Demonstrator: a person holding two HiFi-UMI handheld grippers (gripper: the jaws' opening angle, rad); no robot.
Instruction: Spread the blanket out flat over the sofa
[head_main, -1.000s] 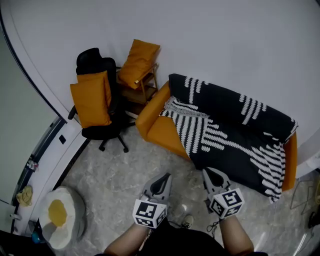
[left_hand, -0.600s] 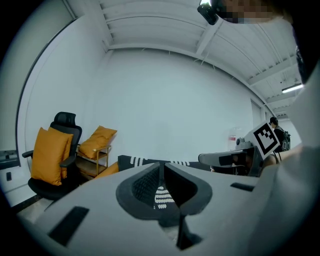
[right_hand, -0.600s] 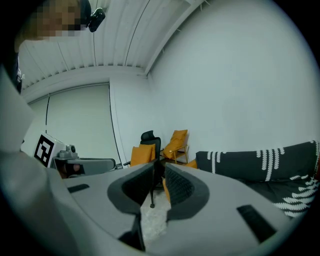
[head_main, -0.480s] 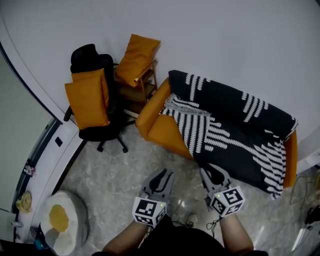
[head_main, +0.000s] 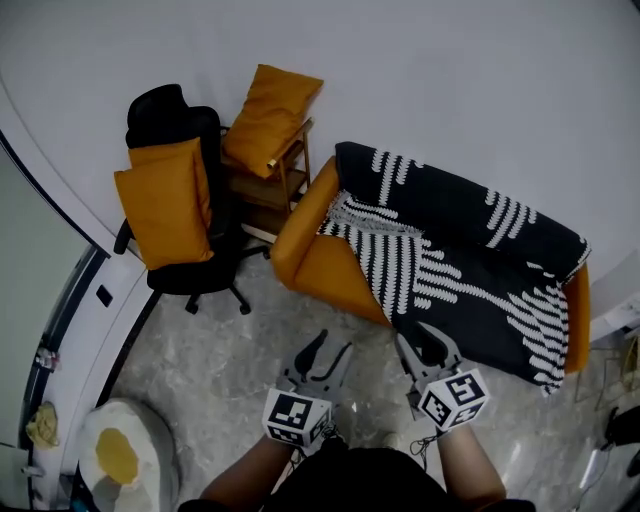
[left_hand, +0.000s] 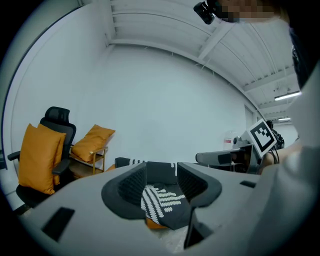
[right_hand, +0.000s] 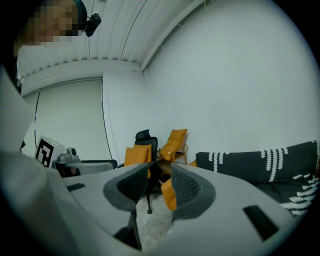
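A black blanket with white stripes (head_main: 470, 260) lies over the back and seat of the orange sofa (head_main: 320, 255) and hangs down its front. The sofa's left arm and right end show bare. Both grippers hover over the floor just in front of the sofa, apart from the blanket. My left gripper (head_main: 328, 350) is open, and its jaws have just been opening with nothing between them. The same goes for my right gripper (head_main: 425, 338). In the left gripper view the blanket (left_hand: 160, 197) shows beyond the open left gripper (left_hand: 161, 180). The right gripper (right_hand: 160, 185) faces the sofa's arm (right_hand: 169, 194).
A black office chair (head_main: 185, 230) carrying an orange cushion stands left of the sofa. A small wooden chair (head_main: 275, 175) with another orange cushion sits between them against the white wall. A white round object with a yellow patch (head_main: 120, 455) rests on the marble floor at lower left.
Both grippers' jaws have gone from shut to open, with nothing in them. The chair and the rest of the scene have slid a little leftward in the head view.
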